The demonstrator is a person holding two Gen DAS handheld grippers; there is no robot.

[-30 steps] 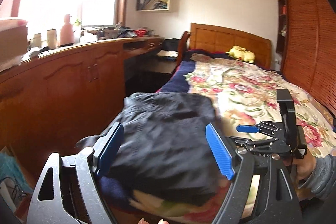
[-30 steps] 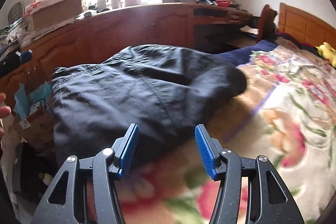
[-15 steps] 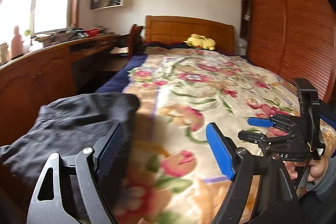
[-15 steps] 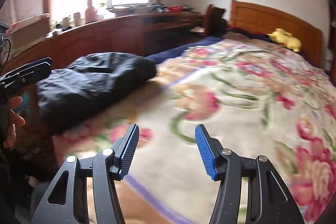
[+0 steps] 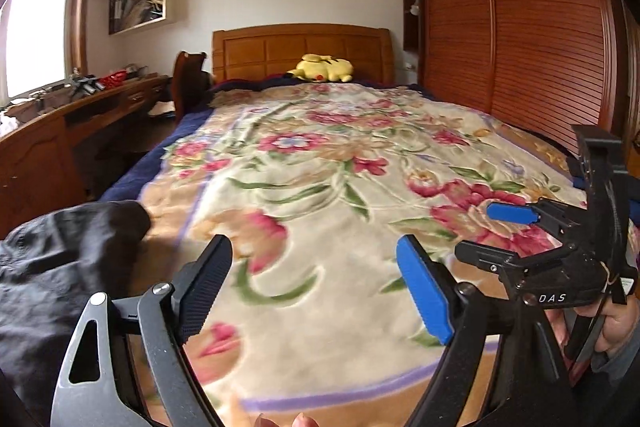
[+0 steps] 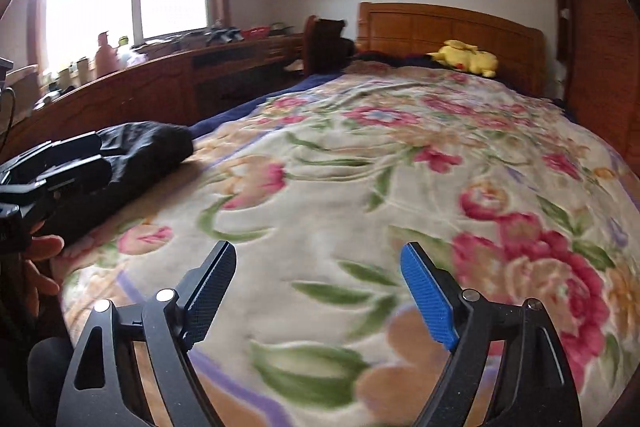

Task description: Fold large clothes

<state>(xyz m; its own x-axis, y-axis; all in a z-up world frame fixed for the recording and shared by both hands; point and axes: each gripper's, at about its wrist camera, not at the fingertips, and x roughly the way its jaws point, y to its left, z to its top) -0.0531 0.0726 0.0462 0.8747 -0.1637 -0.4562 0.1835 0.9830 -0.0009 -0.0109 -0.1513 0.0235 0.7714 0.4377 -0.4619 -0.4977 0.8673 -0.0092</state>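
A folded black garment (image 5: 60, 267) lies on the near left corner of the bed, also seen in the right wrist view as a dark bundle (image 6: 144, 147). My left gripper (image 5: 314, 251) hovers over the floral blanket (image 5: 320, 167) to the right of the garment. Its jaws are opening and nothing is between them. My right gripper (image 6: 318, 253) hangs over the blanket (image 6: 360, 167) further right, jaws opening and likewise empty. Each gripper appears in the other's view: the right gripper (image 5: 492, 235) and the left gripper (image 6: 92, 159), each held by a hand.
A yellow plush toy (image 5: 324, 67) rests by the wooden headboard (image 5: 300, 51). A long wooden desk (image 6: 140, 95) with bottles and clutter runs along the left under the window. A slatted wardrobe (image 5: 520, 27) lines the right side.
Both views have swung right, away from the black garment and onto the bare blanket. The garment has slid to the left edge. The right jaws stand wider than before.
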